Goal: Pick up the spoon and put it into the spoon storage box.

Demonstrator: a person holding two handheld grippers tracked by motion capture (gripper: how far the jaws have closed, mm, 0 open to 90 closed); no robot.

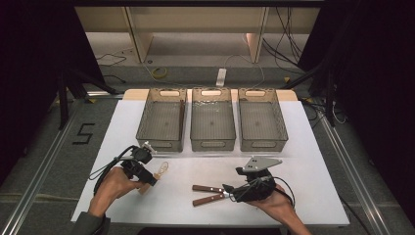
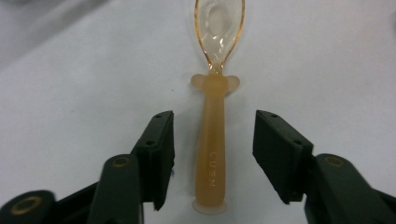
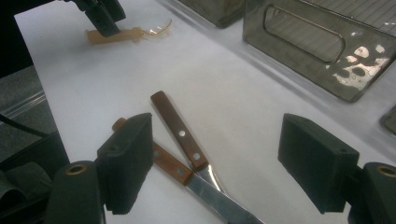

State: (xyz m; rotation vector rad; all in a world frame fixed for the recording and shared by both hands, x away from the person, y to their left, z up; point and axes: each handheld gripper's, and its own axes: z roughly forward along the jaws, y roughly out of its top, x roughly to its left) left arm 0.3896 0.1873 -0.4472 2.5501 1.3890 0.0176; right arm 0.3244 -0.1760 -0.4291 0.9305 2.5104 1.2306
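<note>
High view: my left gripper (image 1: 148,179) hangs over the spoon (image 1: 160,170) at the mat's (image 1: 313,196) left front; 3 bins (image 1: 210,145) stand behind, open room between.

Left gripper view: jaws apart, straddling the spoon handle (image 2: 210,154) without touching. Light, stiff, probably slippery; grip mid-handle.

Right gripper view: right gripper (image 3: 217,163) jaws apart above 2 knives (image 3: 180,140).

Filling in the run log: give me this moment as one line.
left claw: open, astride translucent orange plastic spoon, handle untouched | right claw: open over two wooden-handled knives | white table
</note>
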